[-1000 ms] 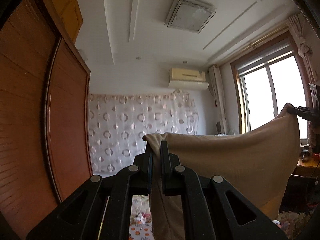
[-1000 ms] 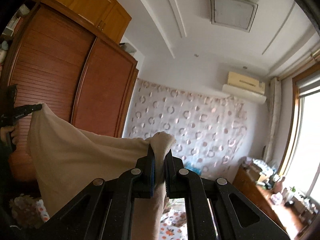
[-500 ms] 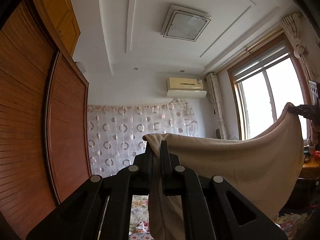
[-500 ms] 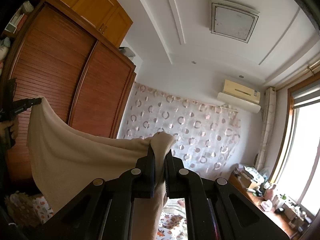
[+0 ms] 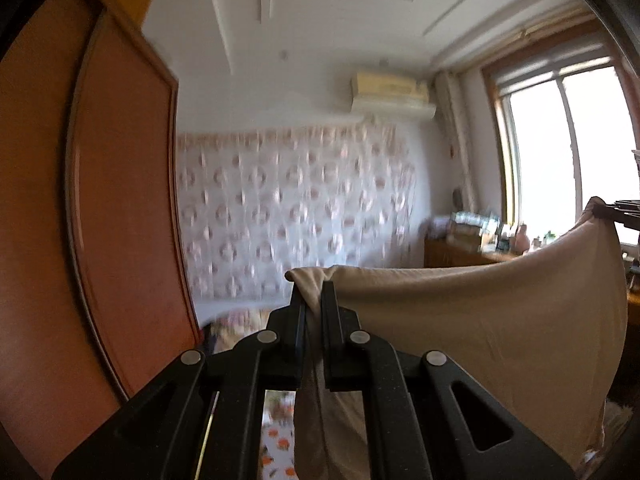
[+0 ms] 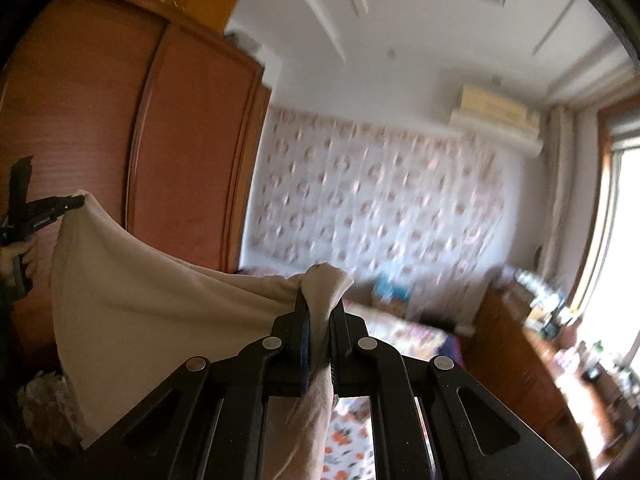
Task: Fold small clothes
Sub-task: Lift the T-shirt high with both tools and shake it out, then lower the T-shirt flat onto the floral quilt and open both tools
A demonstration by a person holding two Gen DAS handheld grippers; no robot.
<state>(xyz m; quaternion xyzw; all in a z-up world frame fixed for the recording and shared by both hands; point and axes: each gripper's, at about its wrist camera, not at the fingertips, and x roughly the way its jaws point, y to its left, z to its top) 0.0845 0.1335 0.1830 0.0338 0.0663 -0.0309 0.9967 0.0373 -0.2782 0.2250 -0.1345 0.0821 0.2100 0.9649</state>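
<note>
A beige garment (image 5: pixel 480 320) hangs in the air, stretched between my two grippers. My left gripper (image 5: pixel 313 292) is shut on one top corner of it. The right gripper (image 5: pixel 624 214) shows at the far right edge of the left wrist view, holding the other corner. In the right wrist view my right gripper (image 6: pixel 320 300) is shut on its corner of the garment (image 6: pixel 160 320), and the left gripper (image 6: pixel 60 206) holds the far corner at the left. The cloth sags between them and drapes down below.
A wooden wardrobe (image 5: pixel 100 200) stands on the left. A patterned curtain (image 6: pixel 380 200) covers the far wall. A floral bedspread (image 6: pixel 400 336) lies below. A cluttered wooden desk (image 6: pixel 540 344) stands by the window (image 5: pixel 560 152) on the right.
Both grippers have tilted down, so the ceiling has slid up out of view and the bed and desk have come in. The garment stays stretched between them. The frames are blurred by motion.
</note>
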